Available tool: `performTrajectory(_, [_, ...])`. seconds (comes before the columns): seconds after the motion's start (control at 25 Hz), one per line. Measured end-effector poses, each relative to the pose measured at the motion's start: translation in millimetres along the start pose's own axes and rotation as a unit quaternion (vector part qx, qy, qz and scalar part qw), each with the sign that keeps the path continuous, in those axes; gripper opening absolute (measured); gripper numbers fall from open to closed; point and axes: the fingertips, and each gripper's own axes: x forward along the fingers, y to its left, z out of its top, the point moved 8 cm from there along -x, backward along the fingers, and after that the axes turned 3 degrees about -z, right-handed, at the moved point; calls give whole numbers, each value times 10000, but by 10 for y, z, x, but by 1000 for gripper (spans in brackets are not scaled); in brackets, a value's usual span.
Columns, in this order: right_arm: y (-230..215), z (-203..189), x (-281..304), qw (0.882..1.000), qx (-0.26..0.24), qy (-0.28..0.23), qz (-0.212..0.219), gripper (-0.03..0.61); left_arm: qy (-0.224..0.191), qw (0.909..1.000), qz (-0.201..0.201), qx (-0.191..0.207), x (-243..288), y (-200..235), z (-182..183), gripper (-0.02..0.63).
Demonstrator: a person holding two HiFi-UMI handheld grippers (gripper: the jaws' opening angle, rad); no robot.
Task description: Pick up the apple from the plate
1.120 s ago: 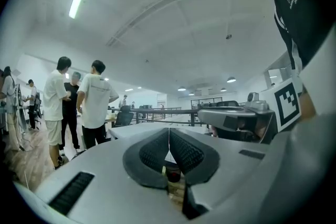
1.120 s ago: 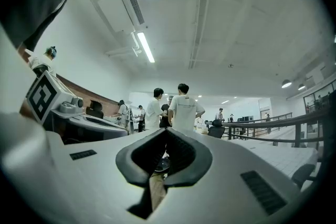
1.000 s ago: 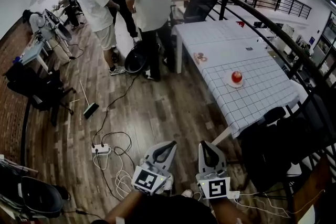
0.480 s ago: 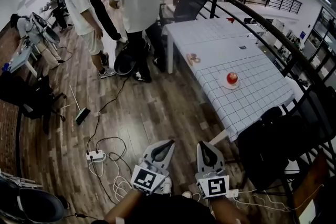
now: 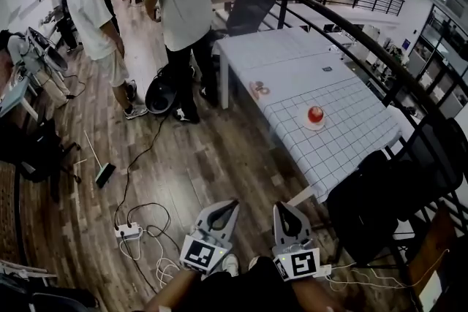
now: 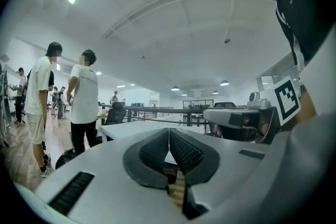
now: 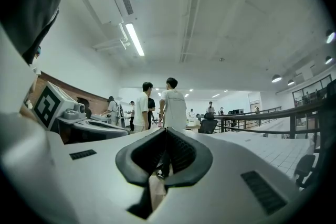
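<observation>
A red apple [image 5: 315, 114] sits on a small white plate [image 5: 314, 126] on the grid-patterned tablecloth [image 5: 344, 135], far ahead and to the right in the head view. Both grippers are held low over the wooden floor, well short of the table. My left gripper [image 5: 232, 204] is shut with nothing between its jaws, and its tips meet in the left gripper view [image 6: 169, 130]. Beside it my right gripper [image 5: 281, 206] is also shut and empty, its tips together in the right gripper view [image 7: 166, 131]. Neither gripper view shows the apple.
Two people [image 5: 179, 18] stand near the table's far left end, beside an office chair [image 5: 248, 7]. A black railing [image 5: 409, 95] curves along the table's right side. A power strip [image 5: 126, 231] with cables and a broom [image 5: 99, 168] lie on the floor at left.
The head view has shifted forward: the table and apple sit slightly left and lower in the picture, and the people have slid left. Both grippers stay shut side by side.
</observation>
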Motion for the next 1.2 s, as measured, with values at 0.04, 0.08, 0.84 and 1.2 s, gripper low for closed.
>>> performTrajectory(0.04, [-15, -6, 18, 10000, -31, 22, -18, 25, 5, 10000, -15, -29, 16, 10, -5, 23])
performTrajectory(0.08, [-35, -15, 44, 10000, -56, 43, -34, 25, 16, 10000, -31, -49, 41, 23, -12, 23])
performTrajectory(0.84, [-1234, -336, 994, 9998, 77, 103, -122, 25, 364, 9992, -130, 101, 1544, 488, -112, 23])
performTrajectory(1.2, [-1928, -526, 1425, 9992, 292, 259, -70, 25, 497, 9985, -131, 176, 2364, 638, -81, 23])
